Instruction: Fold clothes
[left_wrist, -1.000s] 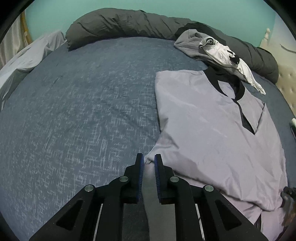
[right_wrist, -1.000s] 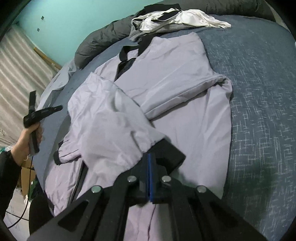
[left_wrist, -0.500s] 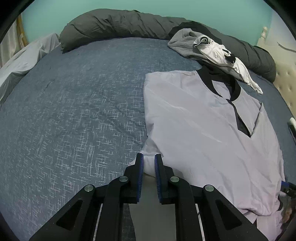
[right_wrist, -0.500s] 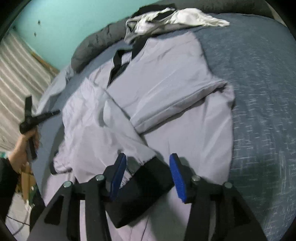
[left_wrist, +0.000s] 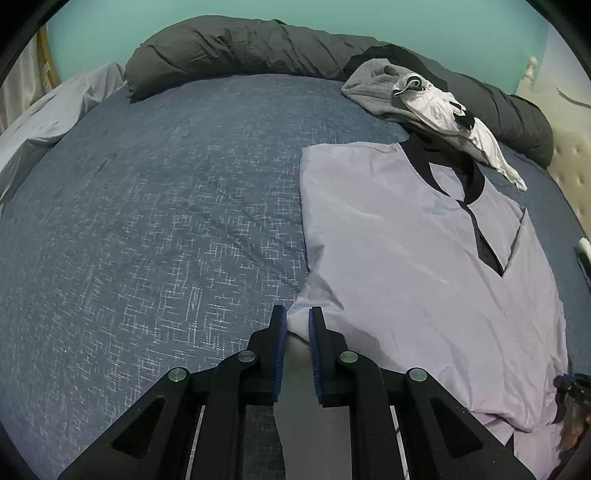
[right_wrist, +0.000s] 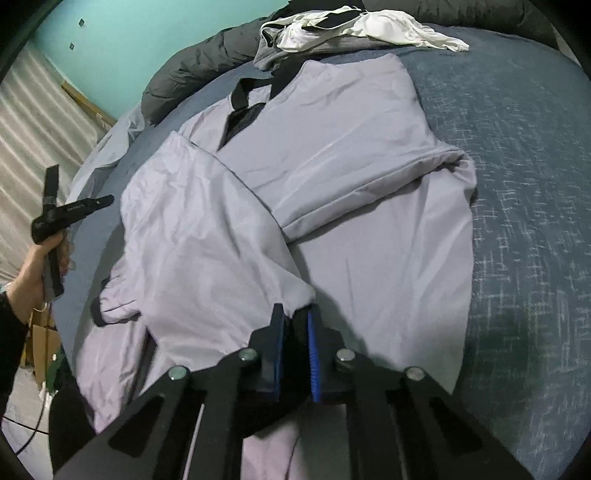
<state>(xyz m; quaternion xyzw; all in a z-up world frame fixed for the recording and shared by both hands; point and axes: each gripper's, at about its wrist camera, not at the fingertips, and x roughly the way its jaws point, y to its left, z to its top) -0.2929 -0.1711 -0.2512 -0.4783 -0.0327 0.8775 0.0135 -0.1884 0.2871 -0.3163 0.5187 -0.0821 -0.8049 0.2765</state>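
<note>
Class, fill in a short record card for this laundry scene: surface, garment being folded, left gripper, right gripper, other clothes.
surface: blue bedspread
garment: lilac jacket with black collar, one sleeve folded across its front
left gripper: nearly shut on the jacket's edge
right gripper: jaws closing on a black cuff with lilac sleeve fabric between them
other clothes: grey and white pile by the dark duvet

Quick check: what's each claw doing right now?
Left claw: shut on the shirt edge.
Right claw: closing on a shirt fold.
</note>
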